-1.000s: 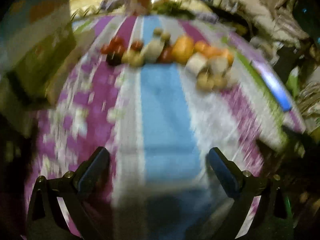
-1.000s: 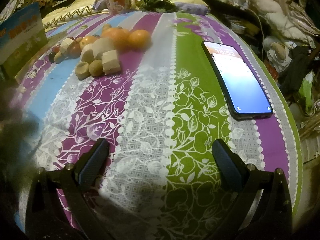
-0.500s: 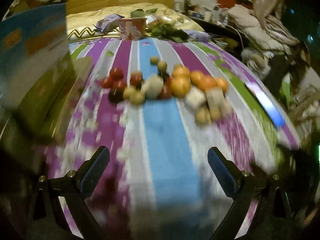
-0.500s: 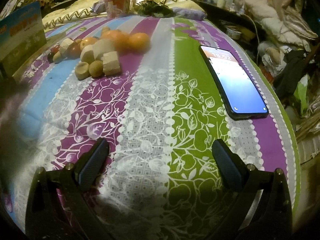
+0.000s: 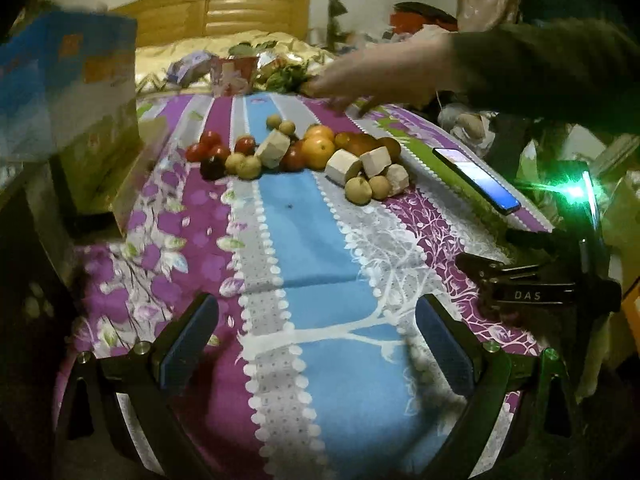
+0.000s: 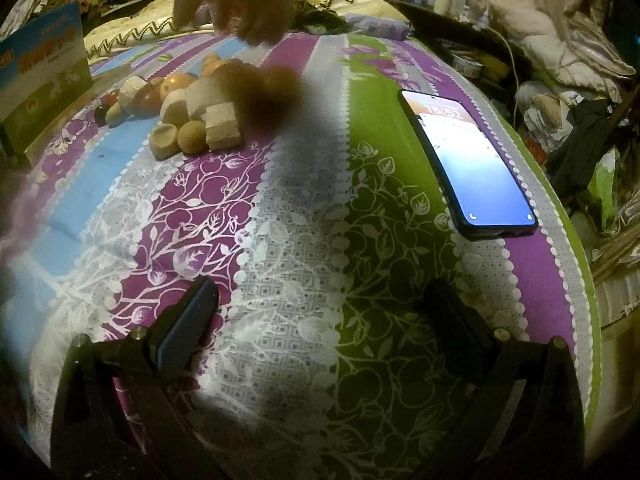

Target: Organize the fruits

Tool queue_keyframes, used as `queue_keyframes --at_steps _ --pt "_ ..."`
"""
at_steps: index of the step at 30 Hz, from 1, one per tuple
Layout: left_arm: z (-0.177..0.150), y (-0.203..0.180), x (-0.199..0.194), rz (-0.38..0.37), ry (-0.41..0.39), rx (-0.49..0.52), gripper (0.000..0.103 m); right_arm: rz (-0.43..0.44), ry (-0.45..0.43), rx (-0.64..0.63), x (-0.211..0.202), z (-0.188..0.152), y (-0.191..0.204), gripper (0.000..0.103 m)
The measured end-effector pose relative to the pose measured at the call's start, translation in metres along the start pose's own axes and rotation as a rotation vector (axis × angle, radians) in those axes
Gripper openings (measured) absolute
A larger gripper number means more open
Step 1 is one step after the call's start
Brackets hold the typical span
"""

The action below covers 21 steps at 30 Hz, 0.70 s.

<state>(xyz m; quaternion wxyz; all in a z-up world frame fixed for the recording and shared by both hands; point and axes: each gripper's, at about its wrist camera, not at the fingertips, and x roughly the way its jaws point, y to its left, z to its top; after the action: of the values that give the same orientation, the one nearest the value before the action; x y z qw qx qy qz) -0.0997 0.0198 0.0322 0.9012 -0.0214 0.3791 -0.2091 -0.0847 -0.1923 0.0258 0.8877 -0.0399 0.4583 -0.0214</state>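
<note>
A pile of fruit lies far ahead on the striped tablecloth [image 5: 304,240]: oranges [image 5: 318,150], red tomatoes [image 5: 208,148], small brown round fruits [image 5: 358,190] and pale cut chunks [image 5: 342,162]. The pile also shows in the right wrist view [image 6: 192,116]. My left gripper [image 5: 316,340] is open and empty, low over the cloth, well short of the pile. My right gripper [image 6: 320,320] is open and empty over the cloth; it rests at the right in the left wrist view [image 5: 516,280]. A bare hand [image 5: 360,80] reaches over the far side of the fruit.
A lit smartphone [image 6: 464,164] lies on the green stripe at the right. A blue and green box [image 5: 68,112] stands at the left edge. Packets and greens [image 5: 248,68] lie behind the fruit. Clutter fills the right side beyond the table.
A bare hand and arm have come in over the fruit pile and shade the cloth. The left view has tilted up and steadied. Both grippers stay open.
</note>
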Motion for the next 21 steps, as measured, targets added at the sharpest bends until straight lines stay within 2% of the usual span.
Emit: queue_keyframes --at_steps 9,14,21 --pt "-0.008 0.016 -0.007 -0.024 -0.027 -0.121 0.100 -0.001 0.001 0.001 0.003 0.001 0.001 0.103" --pt "-0.007 0.019 -0.007 -0.035 -0.025 -0.147 0.100 -0.001 0.000 0.001 0.003 0.000 0.001 0.103" --pt "-0.010 0.020 -0.015 -0.036 -0.069 -0.146 0.100 -0.001 -0.001 0.001 0.003 0.000 0.001 0.103"
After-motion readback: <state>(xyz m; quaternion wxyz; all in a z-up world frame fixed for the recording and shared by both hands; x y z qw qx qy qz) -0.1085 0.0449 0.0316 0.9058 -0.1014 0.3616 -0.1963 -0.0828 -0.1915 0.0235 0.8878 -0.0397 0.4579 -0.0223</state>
